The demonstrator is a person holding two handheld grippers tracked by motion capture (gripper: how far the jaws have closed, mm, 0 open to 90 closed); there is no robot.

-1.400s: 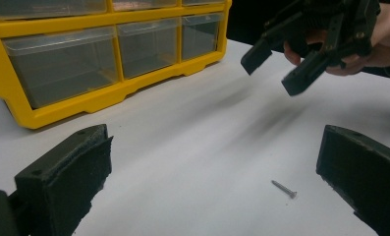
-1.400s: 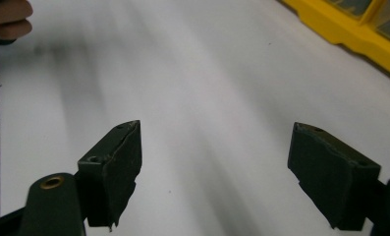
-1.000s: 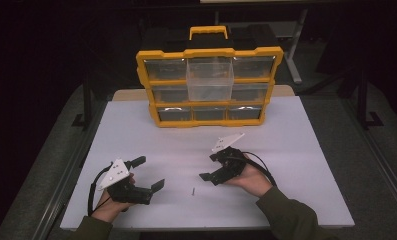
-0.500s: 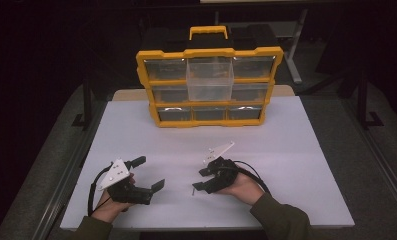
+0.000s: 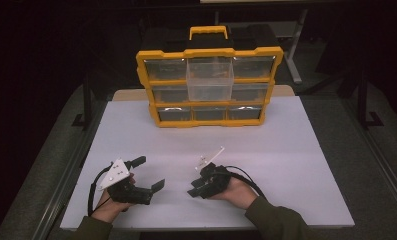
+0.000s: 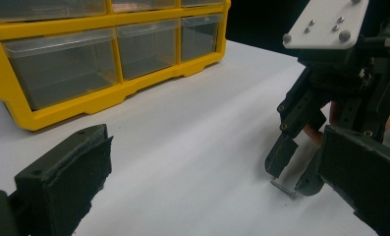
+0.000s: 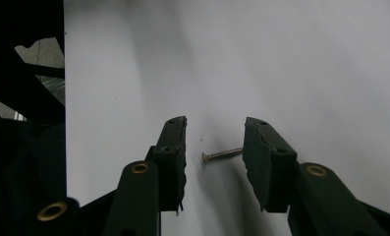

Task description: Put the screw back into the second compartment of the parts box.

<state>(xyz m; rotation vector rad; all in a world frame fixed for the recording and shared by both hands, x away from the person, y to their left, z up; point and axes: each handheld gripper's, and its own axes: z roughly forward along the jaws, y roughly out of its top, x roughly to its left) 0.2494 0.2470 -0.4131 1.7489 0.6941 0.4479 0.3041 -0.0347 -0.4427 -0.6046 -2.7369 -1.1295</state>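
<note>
A small metal screw (image 7: 223, 155) lies flat on the white table (image 5: 286, 150). My right gripper (image 7: 214, 142) points down over it with a jaw on each side. Its jaws have just been closing; a gap still shows between the screw's head and the left pad, so it is open. In the left gripper view the screw (image 6: 283, 188) sits beneath the right gripper's (image 6: 293, 174) tips. From above, the right gripper (image 5: 198, 187) is near the table's front centre. My left gripper (image 5: 150, 173) rests at the front left, open wide with nothing between its jaws (image 6: 212, 196).
A yellow organizer (image 5: 208, 87) with clear drawers stands upright at the back of the table. Its top middle drawer (image 5: 209, 77) is pulled out. The organizer's lower drawers (image 6: 109, 54) show close in the left gripper view. Dark floor surrounds the table.
The right gripper has moved left and down toward the table, and its jaws have narrowed around the screw. The left gripper has stayed put.
</note>
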